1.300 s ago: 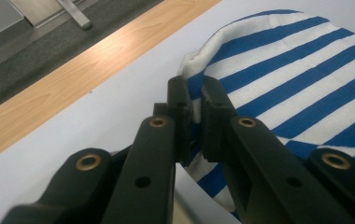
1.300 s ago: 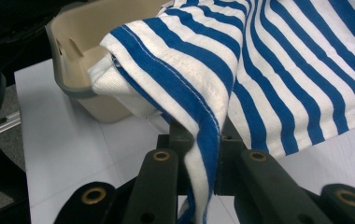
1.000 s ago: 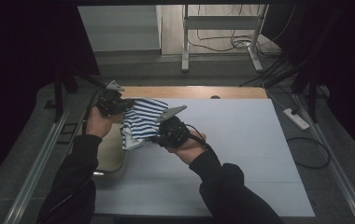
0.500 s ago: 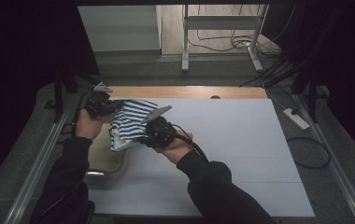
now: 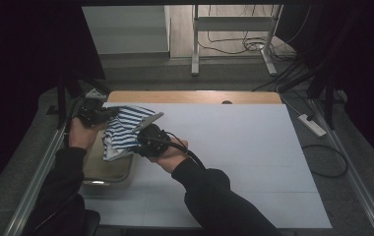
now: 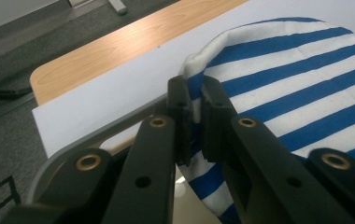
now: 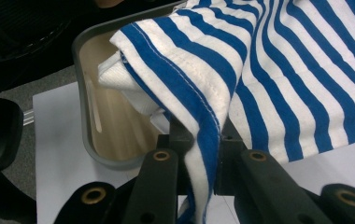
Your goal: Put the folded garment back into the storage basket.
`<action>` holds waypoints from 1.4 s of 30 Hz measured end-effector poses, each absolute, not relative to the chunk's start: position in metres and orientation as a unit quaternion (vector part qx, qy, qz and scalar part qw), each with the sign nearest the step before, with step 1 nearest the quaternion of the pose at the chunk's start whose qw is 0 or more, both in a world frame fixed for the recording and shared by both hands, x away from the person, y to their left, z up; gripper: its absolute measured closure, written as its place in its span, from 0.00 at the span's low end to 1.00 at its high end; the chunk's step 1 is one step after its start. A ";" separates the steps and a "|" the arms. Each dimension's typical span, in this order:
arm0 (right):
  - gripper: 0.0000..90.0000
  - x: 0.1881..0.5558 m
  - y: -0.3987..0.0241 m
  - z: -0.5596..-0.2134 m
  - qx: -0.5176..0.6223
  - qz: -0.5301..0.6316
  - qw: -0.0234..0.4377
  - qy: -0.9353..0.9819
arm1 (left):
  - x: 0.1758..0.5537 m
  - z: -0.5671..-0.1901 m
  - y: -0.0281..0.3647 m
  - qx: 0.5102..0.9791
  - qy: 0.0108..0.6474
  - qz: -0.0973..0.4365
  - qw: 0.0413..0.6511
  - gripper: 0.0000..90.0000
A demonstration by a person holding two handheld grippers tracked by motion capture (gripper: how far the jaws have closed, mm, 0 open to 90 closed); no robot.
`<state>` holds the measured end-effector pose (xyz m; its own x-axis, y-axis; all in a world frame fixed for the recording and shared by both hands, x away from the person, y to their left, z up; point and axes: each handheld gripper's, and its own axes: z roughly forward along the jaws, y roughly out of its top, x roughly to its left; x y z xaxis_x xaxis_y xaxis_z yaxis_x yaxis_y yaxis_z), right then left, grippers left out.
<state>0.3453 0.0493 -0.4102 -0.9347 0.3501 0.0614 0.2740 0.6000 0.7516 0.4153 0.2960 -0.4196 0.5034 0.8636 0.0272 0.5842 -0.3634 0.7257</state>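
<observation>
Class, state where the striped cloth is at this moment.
In the high view the striped cloth hangs at the table's left side, pinched between the left gripper and right gripper, over the tray.

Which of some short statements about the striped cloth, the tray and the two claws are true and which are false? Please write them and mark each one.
1. Both claws grip the striped cloth. True: the left claw and the right claw each pinch a fold.
2. The cloth has red stripes. False: they are blue and white.
3. The tray sits at the table's left edge. True.
4. The cloth lies flat on the white table sheet. False: it is held up over the tray.
</observation>
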 end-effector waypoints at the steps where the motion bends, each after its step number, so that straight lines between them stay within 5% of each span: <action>1: 0.91 0.345 0.052 -0.411 0.173 0.411 0.046 0.894 | 0.415 -0.420 0.298 0.798 0.455 0.208 0.336 0.94; 42: 0.91 0.340 0.123 -0.447 0.160 0.390 0.040 0.906 | 0.406 -0.456 0.359 0.775 0.505 0.195 0.327 0.93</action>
